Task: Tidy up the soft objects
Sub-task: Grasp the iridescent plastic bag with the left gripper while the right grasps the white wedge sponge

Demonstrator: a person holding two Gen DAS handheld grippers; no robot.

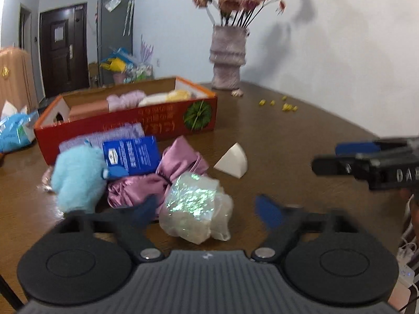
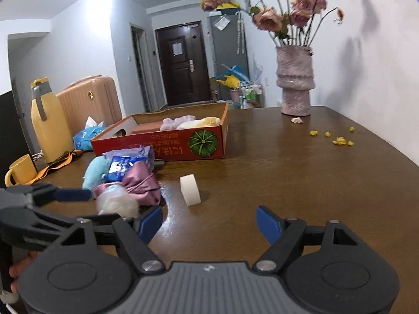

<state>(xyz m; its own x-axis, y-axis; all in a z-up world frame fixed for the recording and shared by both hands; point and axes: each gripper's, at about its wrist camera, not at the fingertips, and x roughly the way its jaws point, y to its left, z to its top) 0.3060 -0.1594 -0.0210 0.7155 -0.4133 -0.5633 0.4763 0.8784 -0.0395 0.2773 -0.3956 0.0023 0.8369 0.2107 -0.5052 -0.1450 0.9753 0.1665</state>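
Observation:
A pile of soft things lies on the brown table in front of a red cardboard box: a light blue plush, a blue packet, pink satin cloth and a shiny clear bundle. A white sponge wedge lies apart to the right. My left gripper is open, its jaws either side of the clear bundle. My right gripper is open and empty, just short of the sponge.
The box holds lilac, cream and yellow soft items. A pink vase of dried flowers stands at the back by the wall, with yellow petals near it. A yellow jug, mug and tissue pack stand left.

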